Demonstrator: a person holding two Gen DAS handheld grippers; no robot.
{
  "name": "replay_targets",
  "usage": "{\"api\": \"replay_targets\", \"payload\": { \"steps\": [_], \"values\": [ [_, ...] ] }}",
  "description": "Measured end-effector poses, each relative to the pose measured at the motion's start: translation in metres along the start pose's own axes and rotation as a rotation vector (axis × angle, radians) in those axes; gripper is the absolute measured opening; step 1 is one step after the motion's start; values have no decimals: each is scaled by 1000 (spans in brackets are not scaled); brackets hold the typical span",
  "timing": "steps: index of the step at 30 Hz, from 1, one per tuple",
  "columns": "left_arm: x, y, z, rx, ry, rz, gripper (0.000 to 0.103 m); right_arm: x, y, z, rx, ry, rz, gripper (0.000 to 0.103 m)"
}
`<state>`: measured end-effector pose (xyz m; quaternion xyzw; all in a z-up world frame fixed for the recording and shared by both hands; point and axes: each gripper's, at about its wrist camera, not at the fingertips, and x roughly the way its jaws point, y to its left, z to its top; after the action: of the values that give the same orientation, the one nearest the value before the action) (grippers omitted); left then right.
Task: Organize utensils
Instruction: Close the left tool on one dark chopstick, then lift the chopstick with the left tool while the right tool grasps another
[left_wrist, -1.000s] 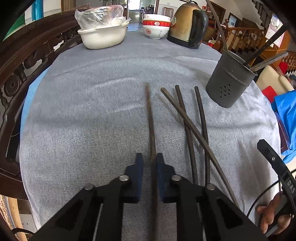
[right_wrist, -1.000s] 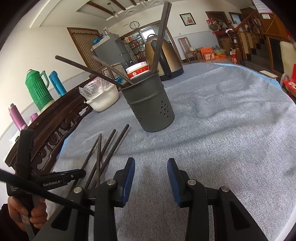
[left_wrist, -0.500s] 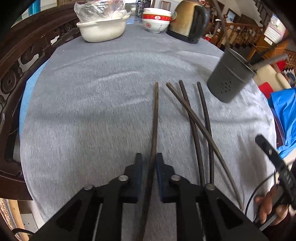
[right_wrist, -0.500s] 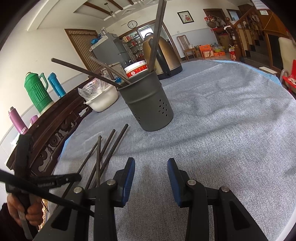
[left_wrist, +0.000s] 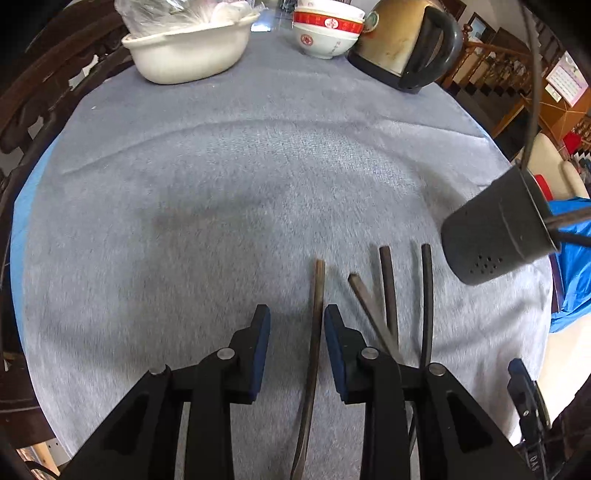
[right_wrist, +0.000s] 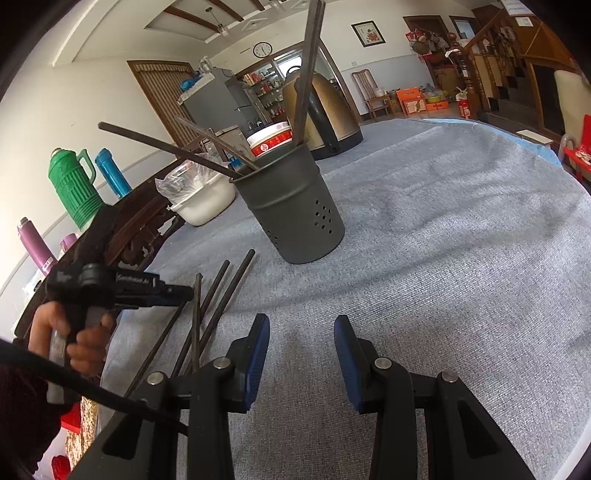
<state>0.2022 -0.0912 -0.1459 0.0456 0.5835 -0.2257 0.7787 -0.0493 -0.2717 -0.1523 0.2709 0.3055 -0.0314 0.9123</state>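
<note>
Several dark chopsticks lie on the grey tablecloth. My left gripper (left_wrist: 295, 328) is open, and one chopstick (left_wrist: 314, 332) lies between its jaws, close to the right one. Three more chopsticks (left_wrist: 388, 295) lie just to its right. A dark grey perforated utensil holder (left_wrist: 495, 236) stands at the right with several chopsticks in it; it also shows in the right wrist view (right_wrist: 291, 210). My right gripper (right_wrist: 301, 347) is open and empty above the cloth, in front of the holder. The left gripper's body (right_wrist: 125, 288) shows at the left there, over the loose chopsticks (right_wrist: 218, 299).
At the table's far side stand a white basin with a plastic bag (left_wrist: 188, 48), stacked red-and-white bowls (left_wrist: 325, 33) and a gold kettle (left_wrist: 399, 40). A carved wooden chair back (right_wrist: 140, 229) runs along the table's left edge. Blue cloth (left_wrist: 572, 258) hangs at the right.
My left gripper has opened and let go of the chopstick, which now lies loose between the jaws. The left view has moved forward and tipped down. The right gripper has barely moved.
</note>
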Motion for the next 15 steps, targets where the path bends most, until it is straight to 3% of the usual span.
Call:
{"api": "replay_targets", "payload": {
  "steps": [9,15],
  "values": [
    [12,-13,21,61,74,26,27,0,0,0,4,-2,1,40],
    [17,-12,21,36,70,25,5,0,-2,0,17,0,-4,40]
  ]
}}
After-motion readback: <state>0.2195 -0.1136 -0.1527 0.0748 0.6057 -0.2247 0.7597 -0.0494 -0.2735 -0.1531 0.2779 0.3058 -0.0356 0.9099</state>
